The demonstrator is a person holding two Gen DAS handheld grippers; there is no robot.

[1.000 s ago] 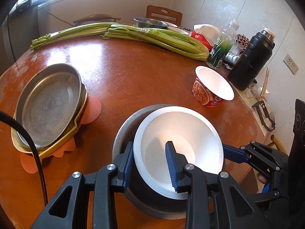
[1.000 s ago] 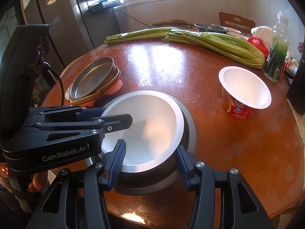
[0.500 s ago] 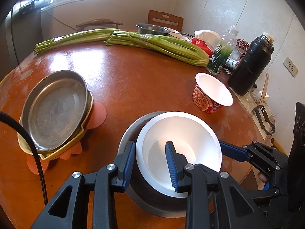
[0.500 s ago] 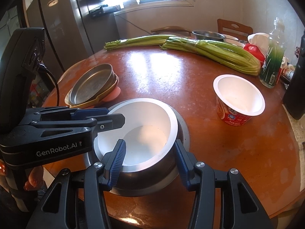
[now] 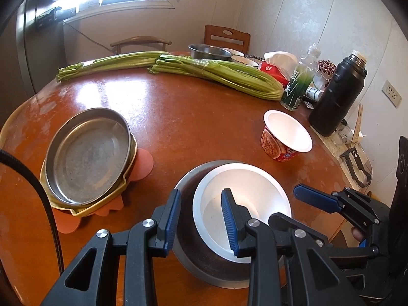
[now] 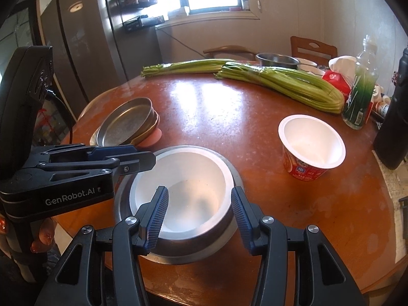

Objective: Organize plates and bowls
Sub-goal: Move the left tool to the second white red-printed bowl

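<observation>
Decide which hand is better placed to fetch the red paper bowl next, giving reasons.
Right, probably. The red paper bowl sits on the right gripper's side, while the left gripper is clamped across the rims of the white bowl and steel bowl.

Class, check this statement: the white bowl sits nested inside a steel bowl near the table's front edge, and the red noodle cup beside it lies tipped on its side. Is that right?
Not quite. The white bowl does sit inside the steel bowl near the table edge, but the red noodle cup stands upright, its open mouth facing up. The right wrist view shows this.
</observation>
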